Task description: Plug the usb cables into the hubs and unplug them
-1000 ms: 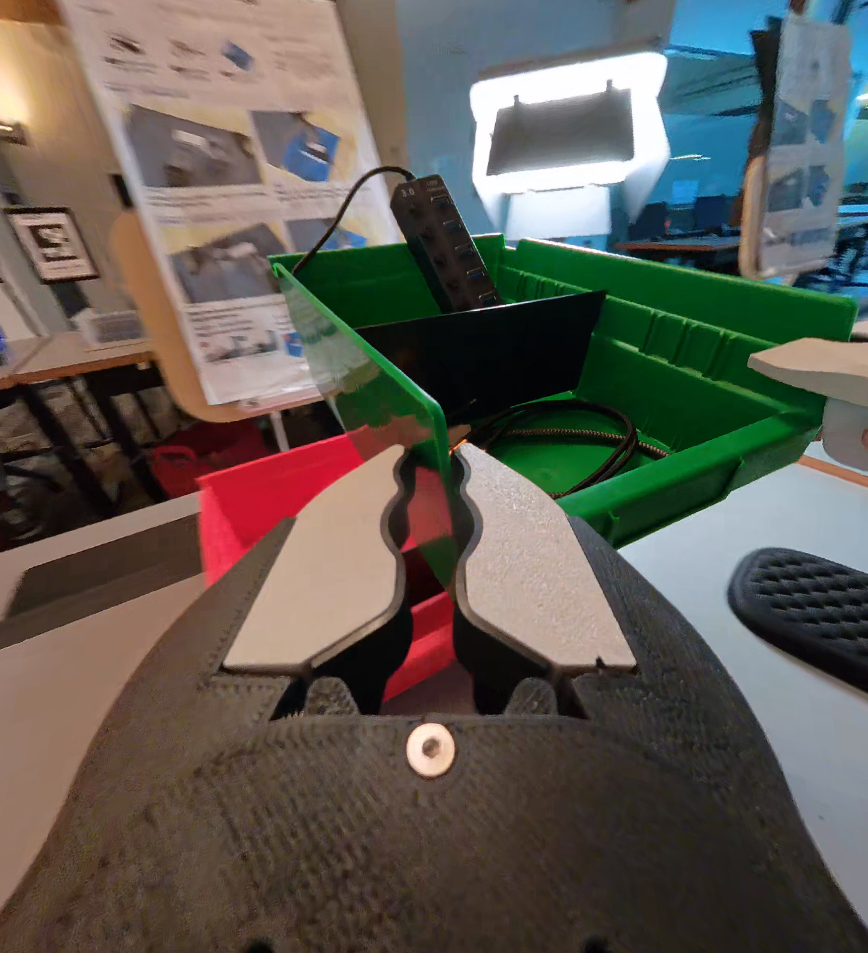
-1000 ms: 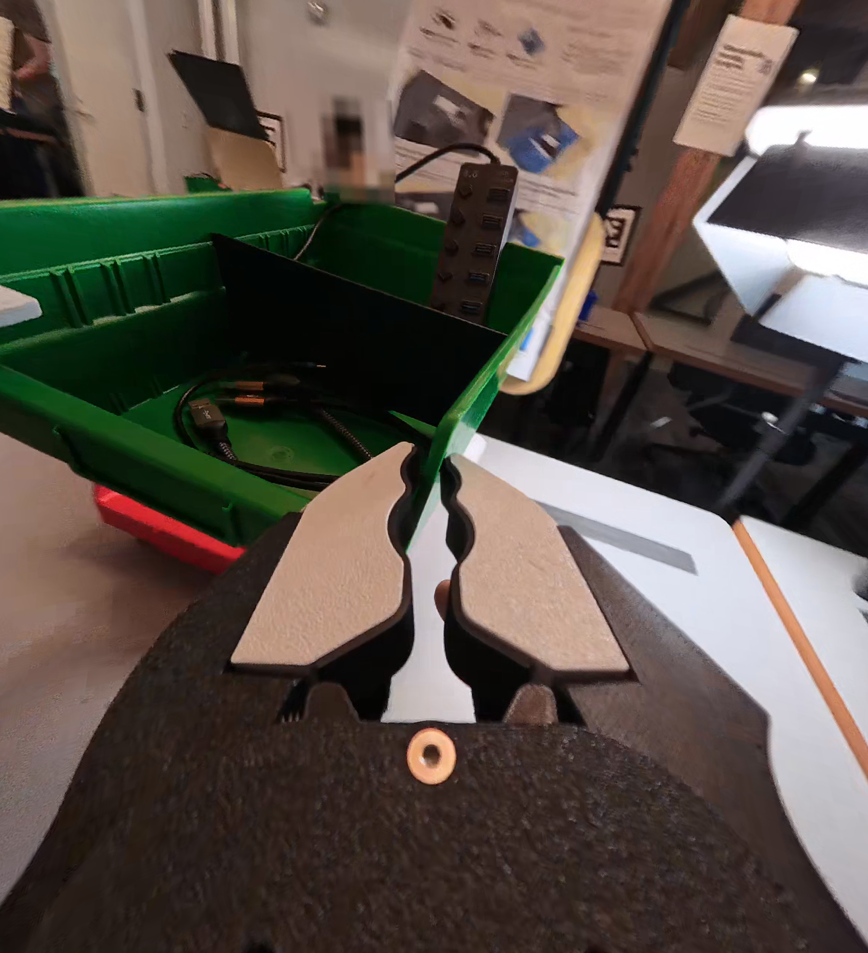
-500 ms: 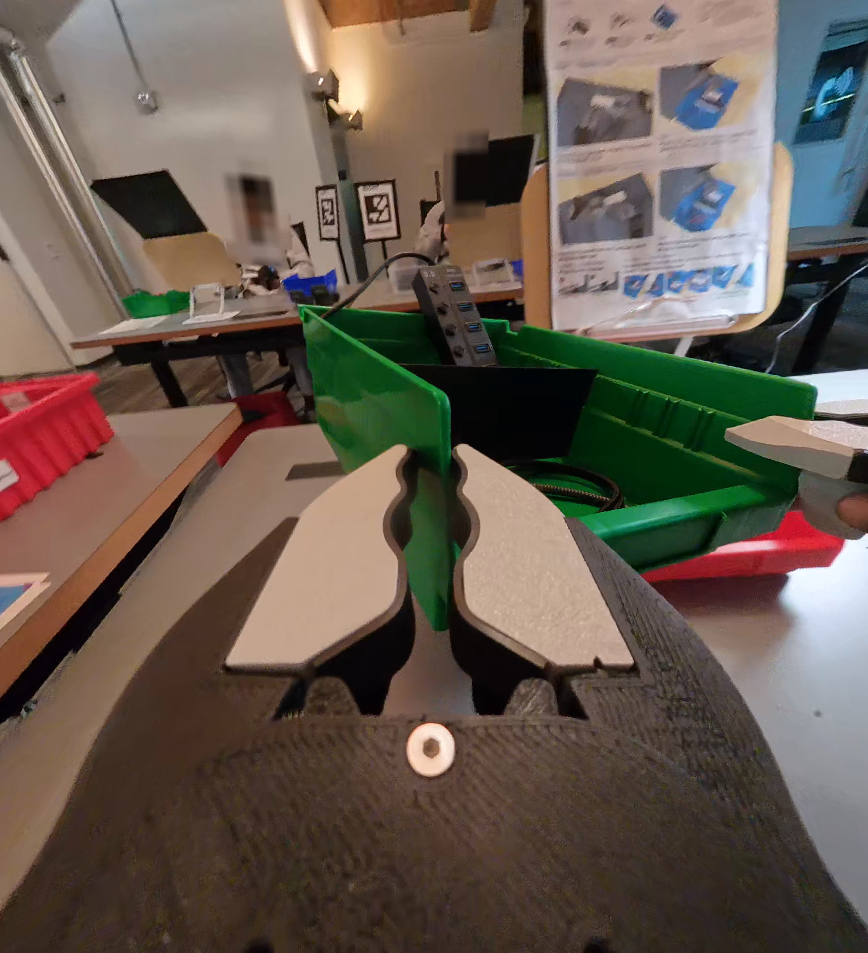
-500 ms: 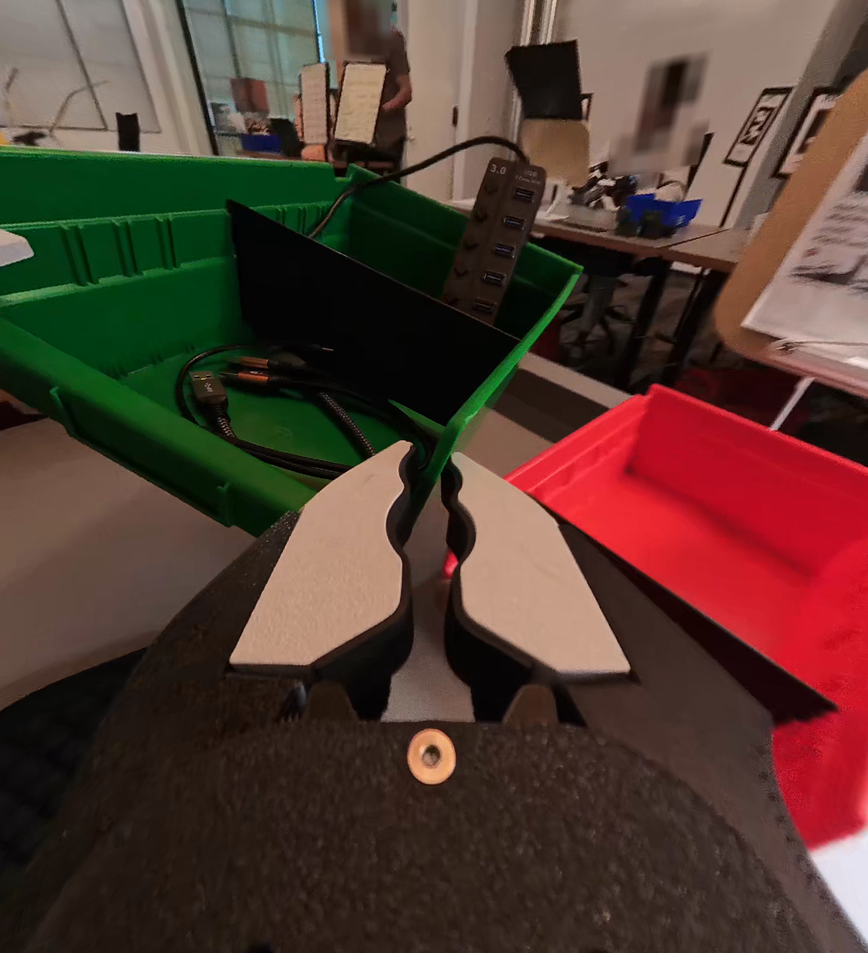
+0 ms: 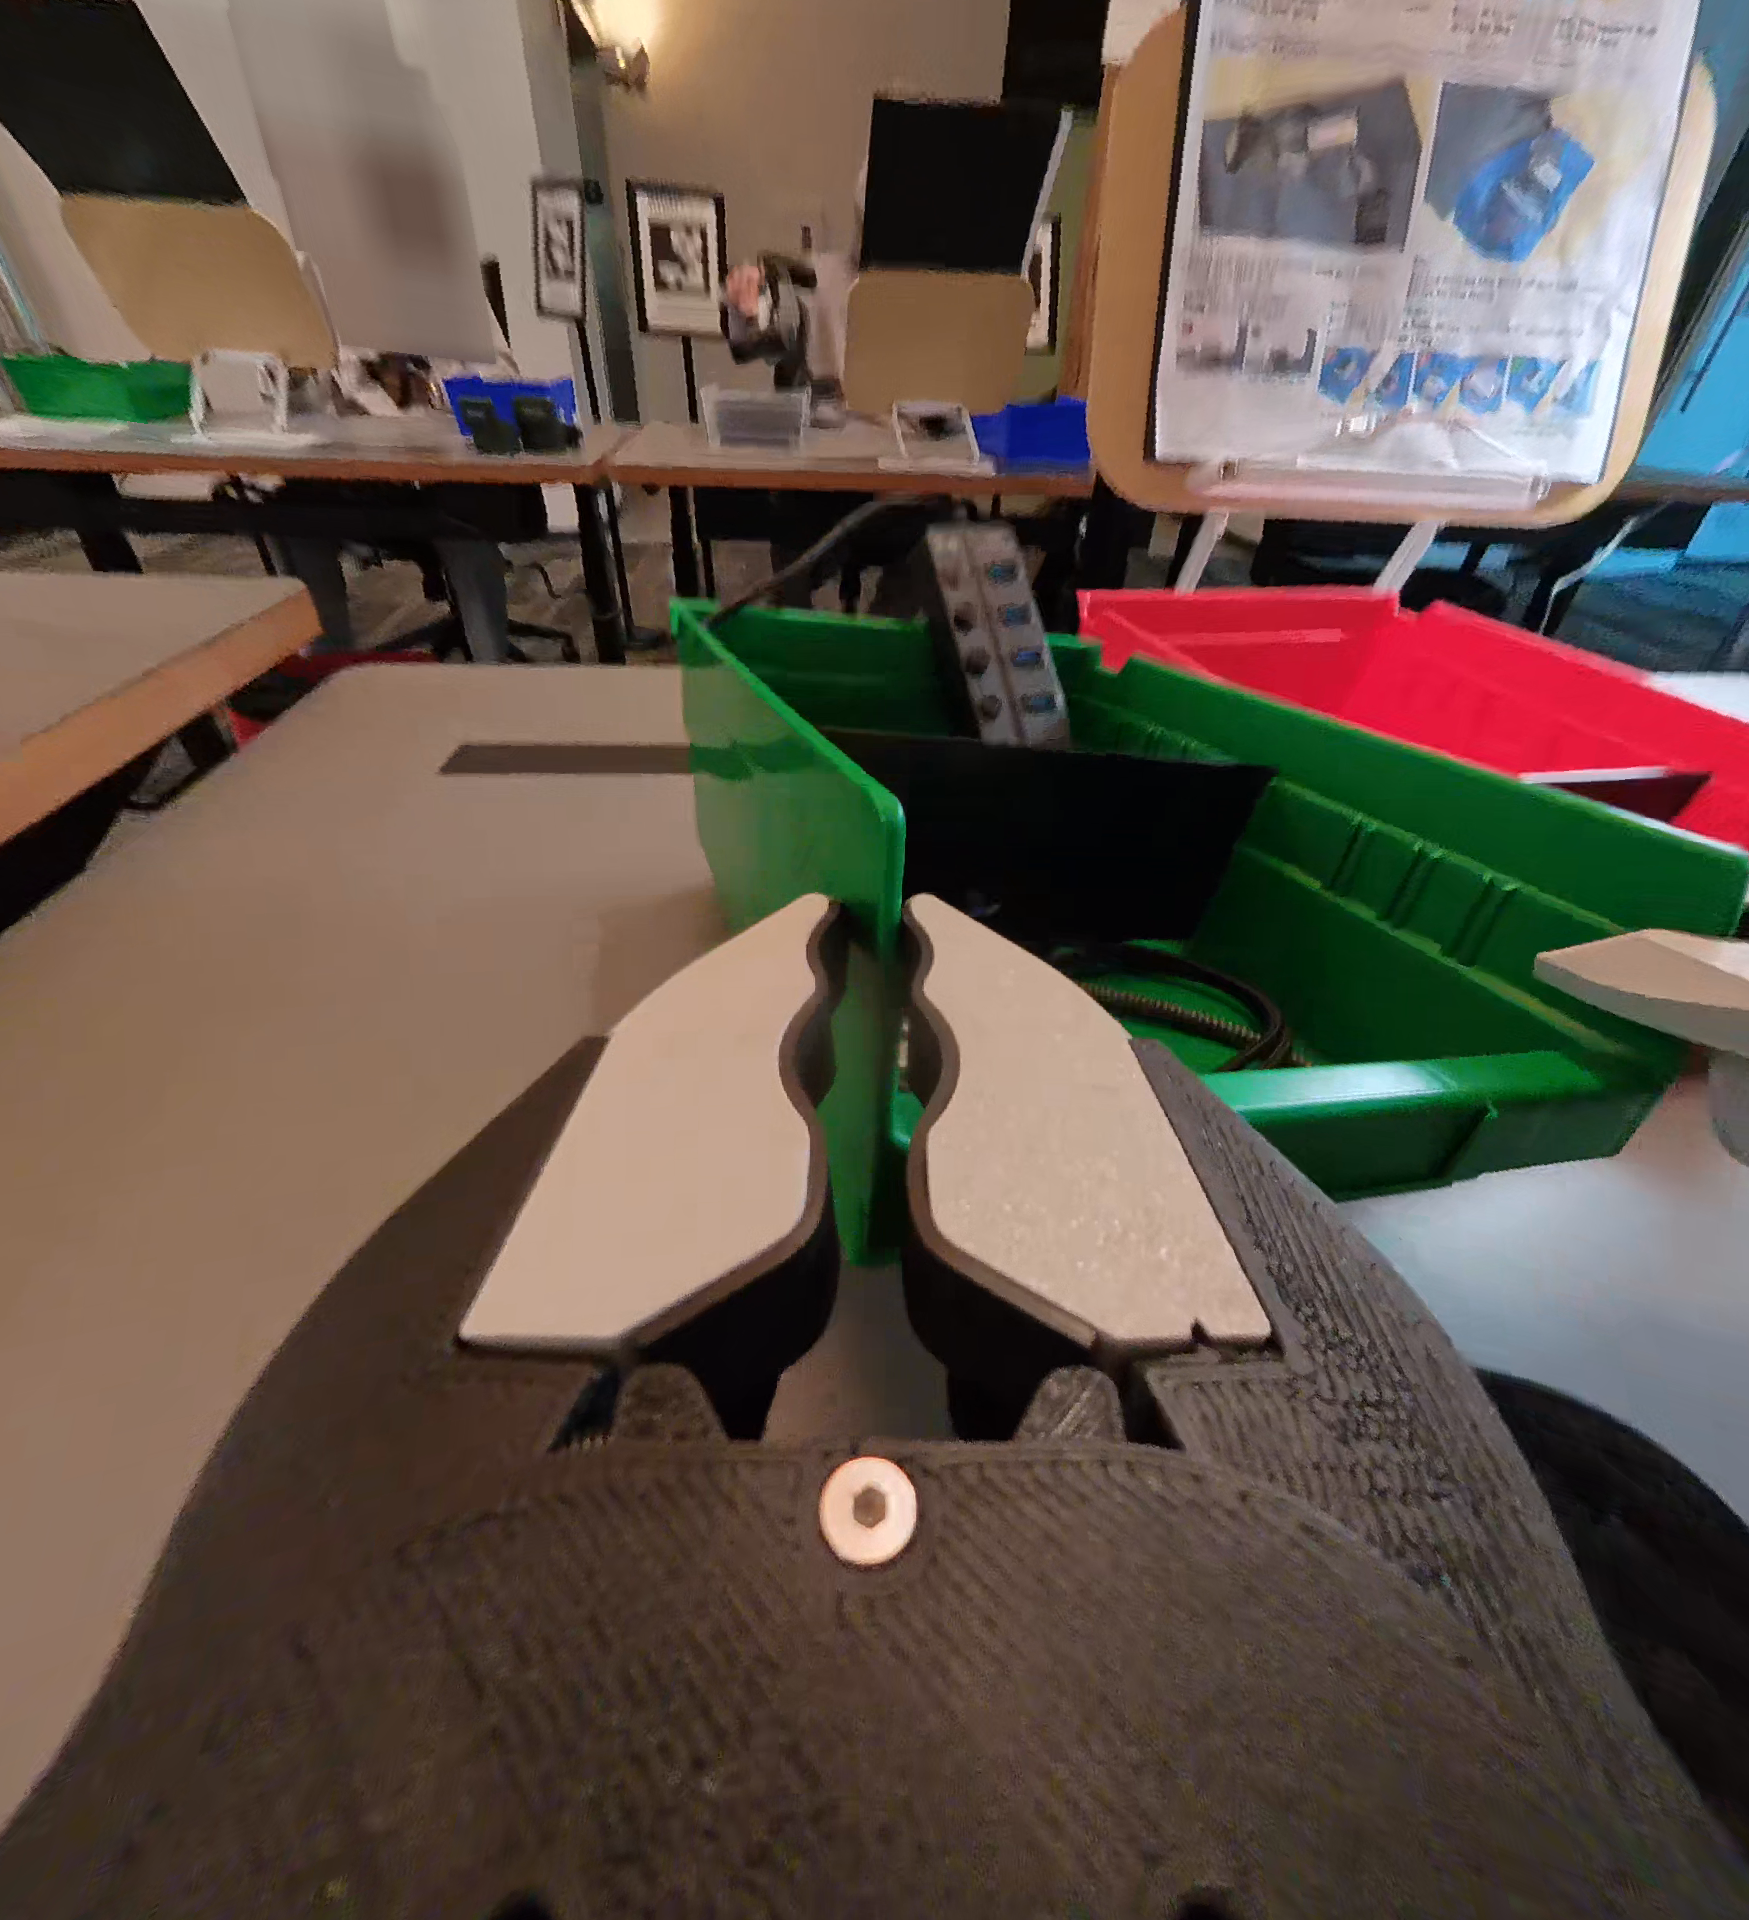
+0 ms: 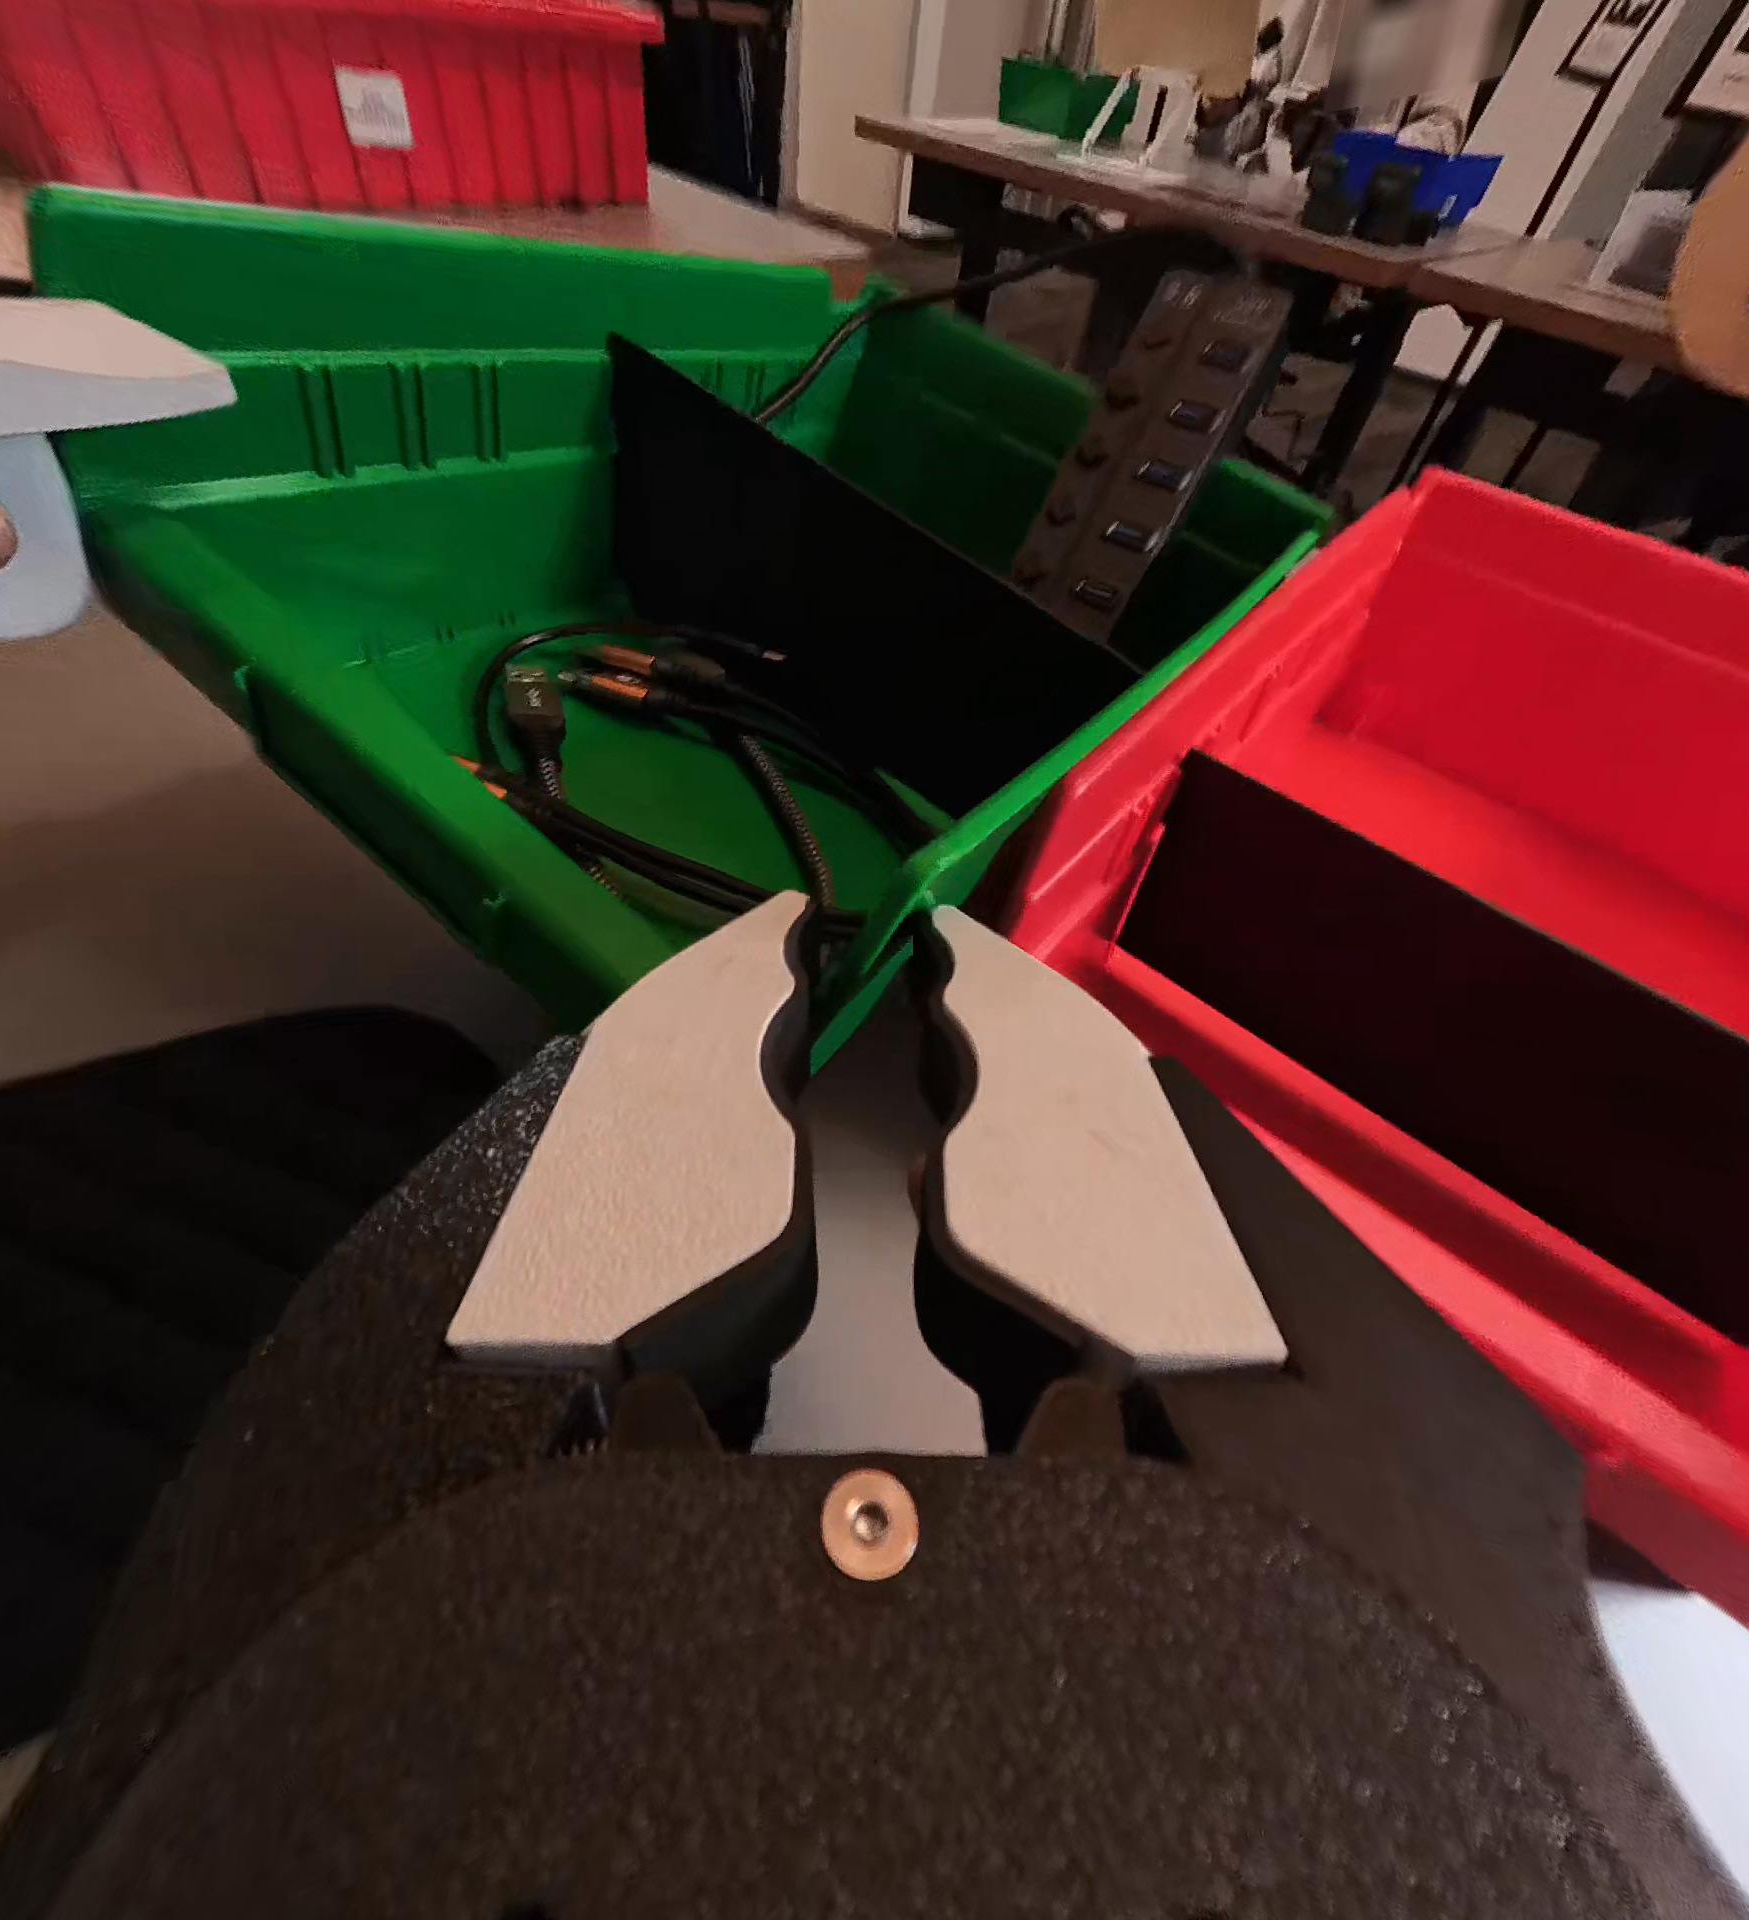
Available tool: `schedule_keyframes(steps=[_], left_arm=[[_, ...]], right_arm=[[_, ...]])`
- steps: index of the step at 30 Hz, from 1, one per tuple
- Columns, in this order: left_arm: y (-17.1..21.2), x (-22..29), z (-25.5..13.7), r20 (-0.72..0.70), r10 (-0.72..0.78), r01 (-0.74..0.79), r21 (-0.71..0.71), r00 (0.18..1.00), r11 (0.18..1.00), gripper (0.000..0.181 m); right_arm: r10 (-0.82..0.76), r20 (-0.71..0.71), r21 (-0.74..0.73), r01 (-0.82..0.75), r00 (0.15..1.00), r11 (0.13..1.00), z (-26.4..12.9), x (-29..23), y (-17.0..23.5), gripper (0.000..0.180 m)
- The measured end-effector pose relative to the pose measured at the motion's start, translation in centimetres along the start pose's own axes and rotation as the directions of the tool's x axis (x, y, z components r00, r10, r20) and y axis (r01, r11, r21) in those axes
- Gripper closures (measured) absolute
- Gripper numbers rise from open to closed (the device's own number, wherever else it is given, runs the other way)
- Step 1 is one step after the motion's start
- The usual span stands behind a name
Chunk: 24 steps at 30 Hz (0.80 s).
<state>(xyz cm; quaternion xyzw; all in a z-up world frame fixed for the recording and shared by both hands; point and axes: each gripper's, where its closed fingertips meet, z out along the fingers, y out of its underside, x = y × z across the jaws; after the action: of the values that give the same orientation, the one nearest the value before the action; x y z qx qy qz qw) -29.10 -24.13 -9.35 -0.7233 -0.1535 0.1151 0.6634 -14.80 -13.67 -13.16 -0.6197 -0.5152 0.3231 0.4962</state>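
Left wrist view first: the left gripper [image 5: 868,914] is clamped on the side wall of the green bin [image 5: 797,821], jaws pinching the thin plastic edge right at the frame centre. Behind a black divider [image 5: 1046,831], the USB hub [image 5: 1005,649] is propped upright at upper centre, ports facing out, its cord trailing off to the left. A bit of coiled cable [image 5: 1192,1013] can be seen low in the bin. A red bin [image 5: 1452,675] sits at upper right, all on the pale desk [image 5: 330,935].

Right wrist view: the right gripper [image 6: 865,914] is pinched onto the bin's opposite wall at centre frame. The USB cables [image 6: 662,727] lie loosely coiled in the near compartment, a metal plug [image 6: 535,707] pointing up-left.

Handling guess: the cables look light and floppy, braided jackets probably grippy enough, so nothing would be gained by grabbing mid-cord. The rigid plug housing is where hold should be taken, square to the port. The hub looks light and only leaned in place, so it would likely need bracing by its body while a plug is pushed or pulled.
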Motion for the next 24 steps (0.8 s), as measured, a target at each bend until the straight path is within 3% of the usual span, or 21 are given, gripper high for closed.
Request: schedule_keyframes(steps=[3, 6, 9, 12, 15, 17, 20, 22, 24], left_arm=[[3.2, 0.9, 1.6, -0.034, 0.01, -0.016, -0.162, 0.999, 0.987, 0.158], [5.3, 2.2, 2.2, -0.153, 0.012, -0.056, -0.287, 0.988, 0.956, 0.146], [3.1, 1.1, 1.3, -0.184, 0.08, -0.126, -0.257, 0.98, 0.958, 0.137], [0.4, 2.8, 0.3, -0.315, 0.289, -0.365, -0.214, 0.904, 0.906, 0.136], [1.7, 7.0, 0.6, -0.513, 0.424, -0.617, -0.293, 0.746, 0.73, 0.132], [4.4, 9.7, 1.3, -0.648, 0.41, -0.726, -0.341, 0.642, 0.597, 0.131], [8.9, 11.6, 2.5, -0.793, 0.35, -0.847, -0.36, 0.499, 0.391, 0.129], [11.5, 11.4, 3.1, -0.85, 0.295, -0.893, -0.367, 0.436, 0.261, 0.134], [12.7, 12.1, 3.3, -0.888, 0.219, -0.903, -0.349, 0.404, 0.25, 0.146]], right_arm=[[-0.013, 0.061, -0.053, 0.017, 0.998, 0.998, -0.4, -0.1, 1.7, 0.159], [-0.023, 0.195, -0.086, 0.04, 0.98, 0.996, -2.4, -0.1, 2.2, 0.154], [-0.035, 0.297, -0.117, 0.073, 0.954, 0.99, -5.7, 2.7, 1.7, 0.147], [-0.181, 0.275, -0.268, 0.256, 0.944, 0.929, -6.8, 7.8, 3.2, 0.13], [-0.368, 0.336, -0.403, 0.486, 0.867, 0.776, -5.4, 10.8, 5.6, 0.123], [-0.46, 0.41, -0.441, 0.613, 0.787, 0.656, -4.0, 11.4, 6.9, 0.118], [-0.457, 0.517, -0.494, 0.688, 0.724, 0.531, -2.3, 11.2, 9.4, 0.118], [-0.45, 0.534, -0.515, 0.697, 0.716, 0.499, -1.9, 11.4, 10.6, 0.139], [-0.442, 0.492, -0.523, 0.66, 0.75, 0.539, -2.1, 11.6, 10.6, 0.147]])
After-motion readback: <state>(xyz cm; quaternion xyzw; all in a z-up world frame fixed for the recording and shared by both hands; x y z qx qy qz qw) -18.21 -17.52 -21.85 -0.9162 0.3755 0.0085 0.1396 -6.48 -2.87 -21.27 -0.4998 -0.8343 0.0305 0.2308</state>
